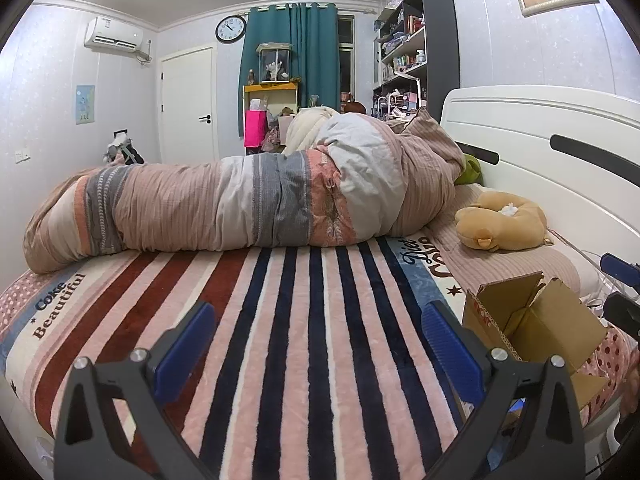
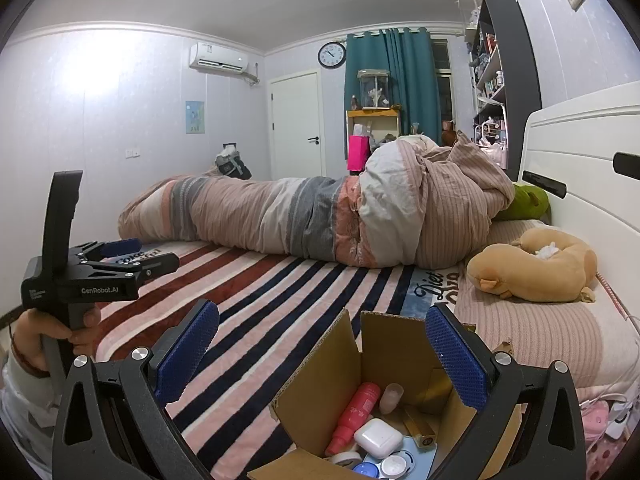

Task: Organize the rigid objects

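An open cardboard box [image 2: 312, 384] sits on the striped blanket near the bed's front edge; it also shows at the right in the left wrist view [image 1: 532, 320]. Inside lie a pink-red bottle [image 2: 354, 416], a white earbud case [image 2: 378, 438], a small pale cup [image 2: 391, 397], a gold box [image 2: 420, 426] and round lids [image 2: 394, 467]. My right gripper [image 2: 322, 346] is open and empty, just above the box. My left gripper [image 1: 318, 340] is open and empty over the blanket, left of the box; it also shows in the right wrist view [image 2: 132, 254].
A rolled quilt [image 1: 240, 200] lies across the bed. A tan plush toy [image 2: 536, 268] and a green plush [image 2: 524, 202] lie by the white headboard [image 1: 540, 152]. Shelves [image 1: 416, 40] stand at the far right, a door [image 1: 188, 104] at the back.
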### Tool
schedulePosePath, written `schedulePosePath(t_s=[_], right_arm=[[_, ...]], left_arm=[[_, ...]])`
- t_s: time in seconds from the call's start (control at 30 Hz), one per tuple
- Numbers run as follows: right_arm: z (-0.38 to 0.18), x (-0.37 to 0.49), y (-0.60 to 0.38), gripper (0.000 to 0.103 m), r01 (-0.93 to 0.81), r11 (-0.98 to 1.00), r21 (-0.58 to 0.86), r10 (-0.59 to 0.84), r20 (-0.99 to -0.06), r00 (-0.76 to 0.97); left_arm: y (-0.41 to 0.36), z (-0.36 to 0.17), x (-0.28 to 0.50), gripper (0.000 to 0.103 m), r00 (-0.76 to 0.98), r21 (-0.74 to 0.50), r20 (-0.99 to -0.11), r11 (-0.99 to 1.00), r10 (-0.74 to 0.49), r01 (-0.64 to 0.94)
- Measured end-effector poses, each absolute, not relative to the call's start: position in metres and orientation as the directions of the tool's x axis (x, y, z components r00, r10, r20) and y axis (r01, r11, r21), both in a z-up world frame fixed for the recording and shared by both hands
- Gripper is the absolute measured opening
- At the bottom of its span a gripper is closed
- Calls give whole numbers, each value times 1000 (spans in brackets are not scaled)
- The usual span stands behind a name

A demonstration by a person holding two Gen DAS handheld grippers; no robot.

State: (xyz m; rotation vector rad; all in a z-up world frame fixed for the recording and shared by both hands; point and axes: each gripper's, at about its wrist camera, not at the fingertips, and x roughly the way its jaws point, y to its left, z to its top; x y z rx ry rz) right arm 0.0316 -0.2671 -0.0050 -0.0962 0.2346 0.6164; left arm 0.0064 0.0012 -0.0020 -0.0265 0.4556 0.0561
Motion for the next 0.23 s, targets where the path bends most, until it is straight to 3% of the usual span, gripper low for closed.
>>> schedulePosePath(t_s=[0.23], right_arm=[[-5,32,-267,103,-584,812,-20,562,-247,789]], left_arm=[[2,-2,6,102,896,-13,-442,998,49,-61]])
